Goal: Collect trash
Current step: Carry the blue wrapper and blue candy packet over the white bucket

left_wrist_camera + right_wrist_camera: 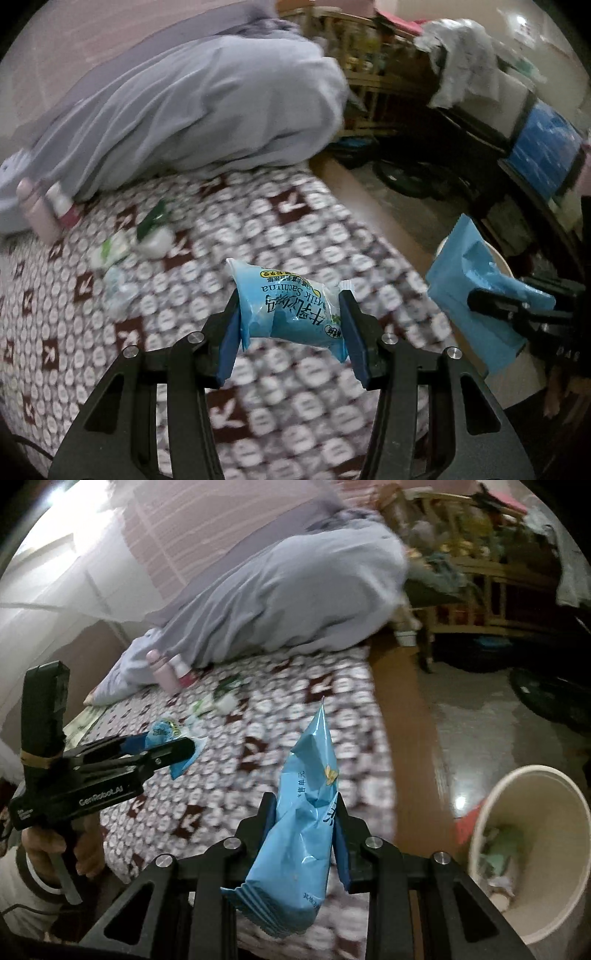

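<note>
My left gripper (pixel 291 314) is shut on a small light-blue snack packet (pixel 284 306) and holds it above the patterned bedspread (pixel 258 387). It also shows at the left of the right wrist view (pixel 173 753). My right gripper (pixel 304 808) is shut on a tall blue snack wrapper (pixel 299 830), held near the bed's edge. That wrapper also shows in the left wrist view (pixel 469 295). A cream trash bin (pixel 532 849) stands on the floor at the lower right with some trash inside. More wrappers (pixel 147 236) and a crumpled plastic piece (pixel 120 286) lie on the bed.
A grey blanket (pixel 192 107) is heaped at the back of the bed. A pink bottle (pixel 37 214) and a white bottle (pixel 64 208) lie against it. A wooden rack (pixel 480 568) and dark clutter stand beyond the bed's right edge.
</note>
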`<state>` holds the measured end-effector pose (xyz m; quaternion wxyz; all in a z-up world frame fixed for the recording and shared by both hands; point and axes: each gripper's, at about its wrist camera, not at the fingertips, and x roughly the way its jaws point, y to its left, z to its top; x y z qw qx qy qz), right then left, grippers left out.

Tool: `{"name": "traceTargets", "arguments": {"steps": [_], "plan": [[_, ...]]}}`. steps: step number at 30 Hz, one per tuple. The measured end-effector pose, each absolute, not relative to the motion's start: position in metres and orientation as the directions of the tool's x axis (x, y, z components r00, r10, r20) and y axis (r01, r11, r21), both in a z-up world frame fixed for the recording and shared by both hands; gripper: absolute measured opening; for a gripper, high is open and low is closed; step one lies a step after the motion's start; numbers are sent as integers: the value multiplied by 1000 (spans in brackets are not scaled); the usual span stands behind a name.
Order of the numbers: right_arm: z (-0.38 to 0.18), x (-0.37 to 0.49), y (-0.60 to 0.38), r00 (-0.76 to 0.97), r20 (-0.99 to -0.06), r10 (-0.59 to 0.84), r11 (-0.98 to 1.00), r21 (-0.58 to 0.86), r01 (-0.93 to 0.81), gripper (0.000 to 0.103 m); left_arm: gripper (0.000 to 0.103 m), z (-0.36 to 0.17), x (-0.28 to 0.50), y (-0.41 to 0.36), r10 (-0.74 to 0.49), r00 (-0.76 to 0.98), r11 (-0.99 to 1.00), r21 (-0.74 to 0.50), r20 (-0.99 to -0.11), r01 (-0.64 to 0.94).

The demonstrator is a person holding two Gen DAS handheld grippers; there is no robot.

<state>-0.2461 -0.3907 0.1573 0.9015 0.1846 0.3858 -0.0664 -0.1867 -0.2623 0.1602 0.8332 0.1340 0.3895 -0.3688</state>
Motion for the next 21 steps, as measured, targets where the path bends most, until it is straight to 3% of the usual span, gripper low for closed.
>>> {"name": "traceTargets", "arguments": {"steps": [21], "plan": [[140,-347,-505,641,-745,-184,812,252,526,27,48,149,-260,-412,-575,248,491,-86,-780,867]]}}
